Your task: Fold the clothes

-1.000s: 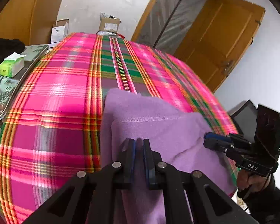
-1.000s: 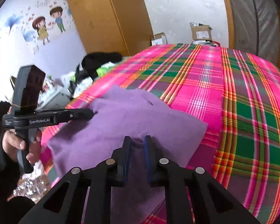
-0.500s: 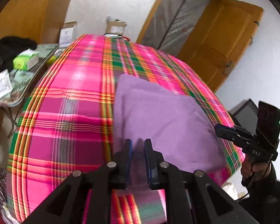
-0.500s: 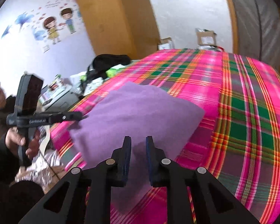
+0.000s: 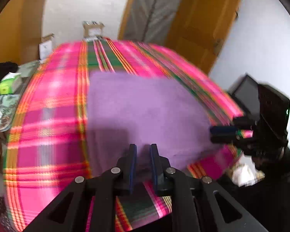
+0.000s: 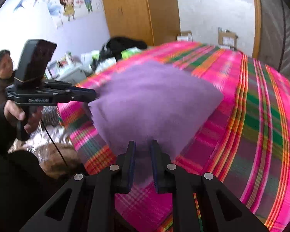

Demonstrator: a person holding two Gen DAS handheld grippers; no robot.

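left wrist: left gripper (image 5: 143, 150) nipping the near edge of the purple garment (image 5: 145, 108), jaws just eased wider, cloth between them; now drawn flat toward the bed's (image 5: 48, 135) near edge.

right wrist: right gripper (image 6: 143, 147) clenched on its corner, garment stretched, ready for folding.

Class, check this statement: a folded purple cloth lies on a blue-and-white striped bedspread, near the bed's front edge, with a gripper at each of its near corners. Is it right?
One detail is wrong. The bedspread is pink plaid with green and orange stripes, not blue-and-white striped, as both wrist views show. The rest stands: the purple cloth lies near the front edge, with the left gripper and right gripper at its near corners.
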